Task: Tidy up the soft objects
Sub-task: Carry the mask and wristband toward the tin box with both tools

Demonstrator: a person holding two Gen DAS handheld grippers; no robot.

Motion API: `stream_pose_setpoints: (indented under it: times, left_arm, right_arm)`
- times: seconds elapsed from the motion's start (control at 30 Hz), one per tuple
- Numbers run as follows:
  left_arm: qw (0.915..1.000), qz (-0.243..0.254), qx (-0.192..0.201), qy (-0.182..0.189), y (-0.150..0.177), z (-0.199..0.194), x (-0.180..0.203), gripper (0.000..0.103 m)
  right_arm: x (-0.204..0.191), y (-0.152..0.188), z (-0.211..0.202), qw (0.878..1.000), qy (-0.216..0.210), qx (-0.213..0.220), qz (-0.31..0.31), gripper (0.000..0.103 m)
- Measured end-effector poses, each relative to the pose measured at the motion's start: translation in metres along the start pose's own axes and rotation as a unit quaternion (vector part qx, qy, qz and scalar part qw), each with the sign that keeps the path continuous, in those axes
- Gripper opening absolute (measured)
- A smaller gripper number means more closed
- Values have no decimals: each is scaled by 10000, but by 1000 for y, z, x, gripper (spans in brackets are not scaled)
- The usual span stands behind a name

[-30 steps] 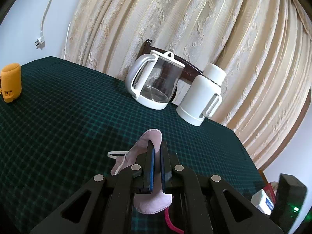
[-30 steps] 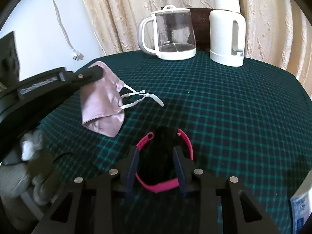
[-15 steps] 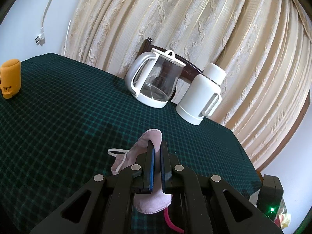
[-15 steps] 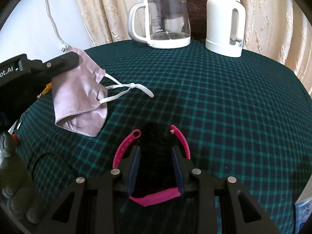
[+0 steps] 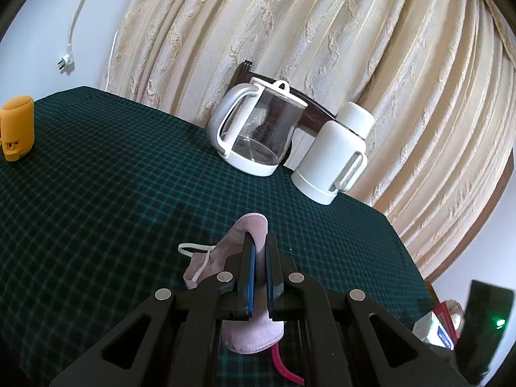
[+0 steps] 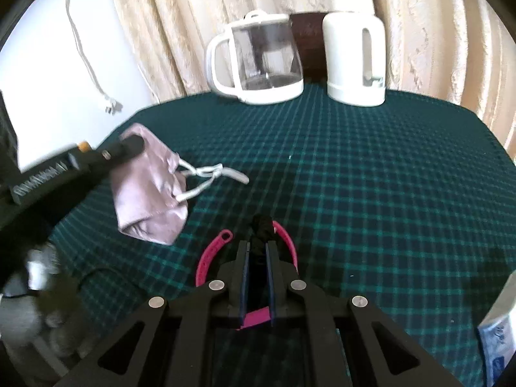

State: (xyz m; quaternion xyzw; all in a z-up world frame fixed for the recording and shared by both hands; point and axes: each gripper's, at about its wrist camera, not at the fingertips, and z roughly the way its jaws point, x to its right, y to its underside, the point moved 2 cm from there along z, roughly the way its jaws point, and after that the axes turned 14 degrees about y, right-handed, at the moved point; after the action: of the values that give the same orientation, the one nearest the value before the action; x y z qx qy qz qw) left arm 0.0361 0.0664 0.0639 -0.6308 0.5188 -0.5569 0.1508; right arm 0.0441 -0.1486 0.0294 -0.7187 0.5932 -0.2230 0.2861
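Your left tool is clenched on the pink face mask, holding it just clear of the green checked surface, on the near side of the glass kettle, with the white ear loops trailing toward the middle of the cloth. Your right tool has just been closing and is now pinching the black fabric item with the magenta band, which is also lying on the kettle's near side and closer to you than the mask. What that dark item is exactly, you cannot tell from here; it is reading as a soft pouch or a second mask.

You are in the middle of securing the second soft object, so be checking the bite before lifting: the pads are gripping only a narrow bunch of black cloth, and the magenta band is spreading out on both sides of them. Raise slowly and watch that the band is coming up with the cloth, not snagging on the checked surface. Keep the left tool steady so the dangling ear loops are not catching the right tool as the two draw together. Keep both loads on the near side of the kettle and the white thermos beside it.
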Motion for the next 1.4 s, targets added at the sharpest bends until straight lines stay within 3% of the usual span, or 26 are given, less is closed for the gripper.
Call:
stream_pose_setpoints:
  times: [0.67, 1.07, 1.4]
  left_arm:
    - [9999, 86, -58, -59, 6, 2, 1, 4]
    - [9994, 276, -146, 170, 5, -11, 28, 4]
    - [9975, 617, -107, 329, -1, -18, 72, 4]
  right_arm:
    - [51, 4, -75, 9953, 222, 688, 643, 10]
    - [102, 21, -104, 9878, 593, 903, 1118, 10]
    - [157, 43, -136, 9743, 936, 1181, 1676, 10]
